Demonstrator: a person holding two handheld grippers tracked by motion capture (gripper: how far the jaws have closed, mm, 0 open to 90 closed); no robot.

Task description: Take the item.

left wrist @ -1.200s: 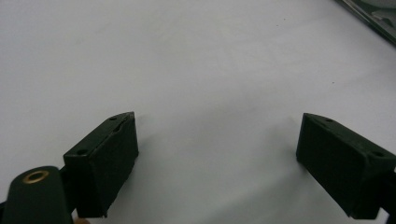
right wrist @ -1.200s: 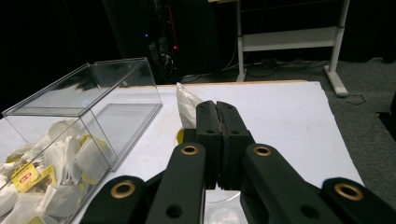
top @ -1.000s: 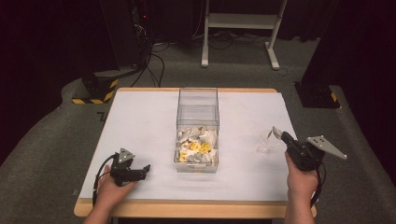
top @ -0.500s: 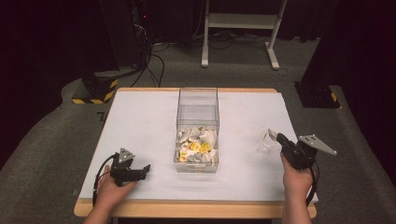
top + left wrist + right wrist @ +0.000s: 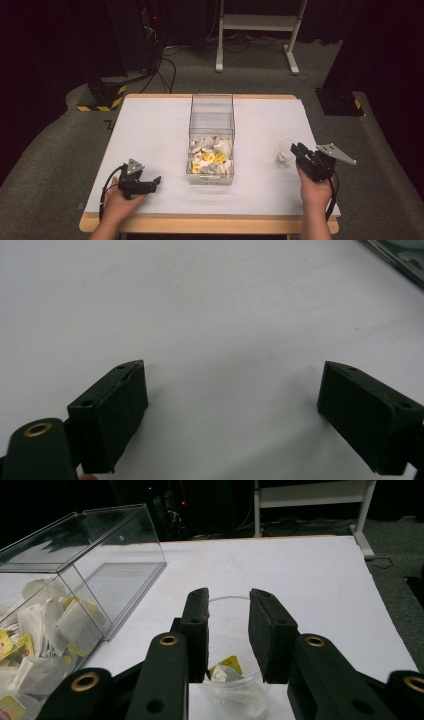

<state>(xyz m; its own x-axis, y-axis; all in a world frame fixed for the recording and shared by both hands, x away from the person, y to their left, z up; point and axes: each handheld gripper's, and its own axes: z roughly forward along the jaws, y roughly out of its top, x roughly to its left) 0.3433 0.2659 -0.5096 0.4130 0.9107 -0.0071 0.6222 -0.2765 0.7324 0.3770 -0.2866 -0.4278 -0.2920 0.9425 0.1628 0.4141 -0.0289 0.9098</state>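
Dark floor with cables and a white metal stand lies behind the white table (image 5: 150, 130), which has a wooden edge. At the middle of the table stands a clear plastic box (image 5: 211, 115), and its near half is full of white tea bags with yellow tags (image 5: 210, 156).

At about 3 o'clock from the box, a small clear plastic cup (image 5: 227, 680) stands upright on the table. One tea bag with a yellow tag (image 5: 224, 669) lies in its bottom. The right gripper (image 5: 229, 605) hangs just above the cup rim, with its jaws a narrow gap apart and nothing held between them. In the high view this right gripper (image 5: 296, 149) is at the cup's 3 o'clock side.

The left gripper (image 5: 232, 390) rests low over bare table at about 8 o'clock from the box, its jaws wide apart and empty.

I judge the cup is very light, thin and smooth, so it can slip, tip or crush easily. A soft grip on the rim wall, one jaw inside and one outside, seems the best. The tea bag is soft and light; its paper tag is a good place to pinch.

Compared with one second ago, the right gripper has moved a little toward 9 o'clock, closer over the cup. The left gripper has not moved.
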